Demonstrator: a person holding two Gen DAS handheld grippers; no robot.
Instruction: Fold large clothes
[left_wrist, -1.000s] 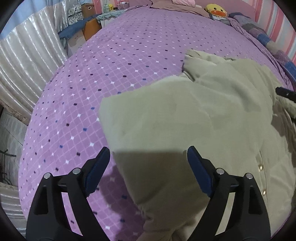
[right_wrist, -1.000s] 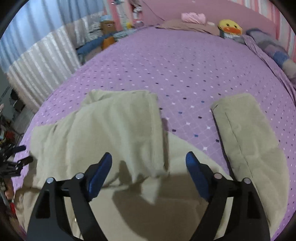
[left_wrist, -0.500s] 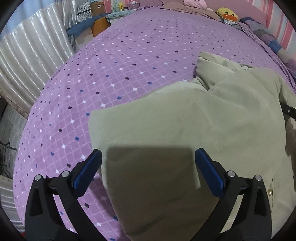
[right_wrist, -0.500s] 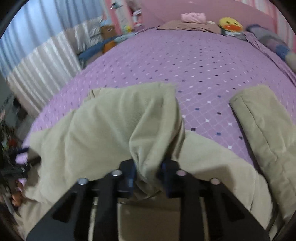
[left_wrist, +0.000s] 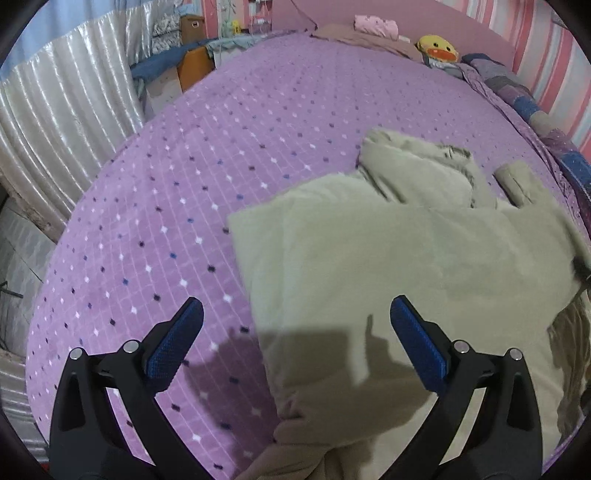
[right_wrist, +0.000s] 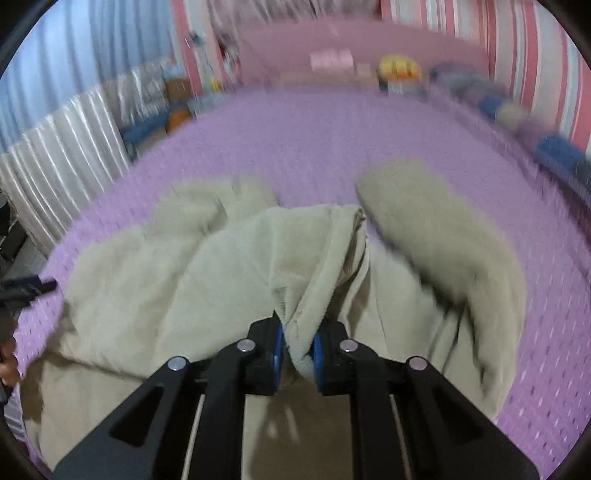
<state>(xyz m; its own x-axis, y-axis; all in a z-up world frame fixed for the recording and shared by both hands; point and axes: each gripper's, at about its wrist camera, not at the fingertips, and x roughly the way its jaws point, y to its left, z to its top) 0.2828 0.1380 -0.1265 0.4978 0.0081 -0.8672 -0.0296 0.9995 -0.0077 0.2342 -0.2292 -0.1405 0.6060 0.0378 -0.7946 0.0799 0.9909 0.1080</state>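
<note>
A large pale khaki-green corduroy jacket (left_wrist: 406, 251) lies spread over the lower right of a bed covered by a purple blanket with a grid of small white and dark diamonds (left_wrist: 221, 155). In the left wrist view the left gripper (left_wrist: 293, 341), black with blue textured pads, has its jaws spread wide with nothing between the pads; one finger hangs over bare blanket and the other over the jacket's near panel, whose left edge runs down the middle of the frame. This view is sharp and shows a yellow duck plush toy (left_wrist: 437, 48) at the far top right, silvery pleated curtains (left_wrist: 66, 118) along the left, and a broad stretch of uncovered blanket across the upper left and centre. The right wrist view is blurred, yet it alone shows the right gripper (right_wrist: 297, 349) clamped tight on a bunched fold of the jacket (right_wrist: 317, 258), the cloth rising in a ridge from between the pads. A separate sleeve-like lobe (right_wrist: 443, 236) of the jacket lies at the right of that frame, with open blanket (right_wrist: 314, 140) above it. The left gripper's tips (right_wrist: 29, 286) show at the left edge.
</note>
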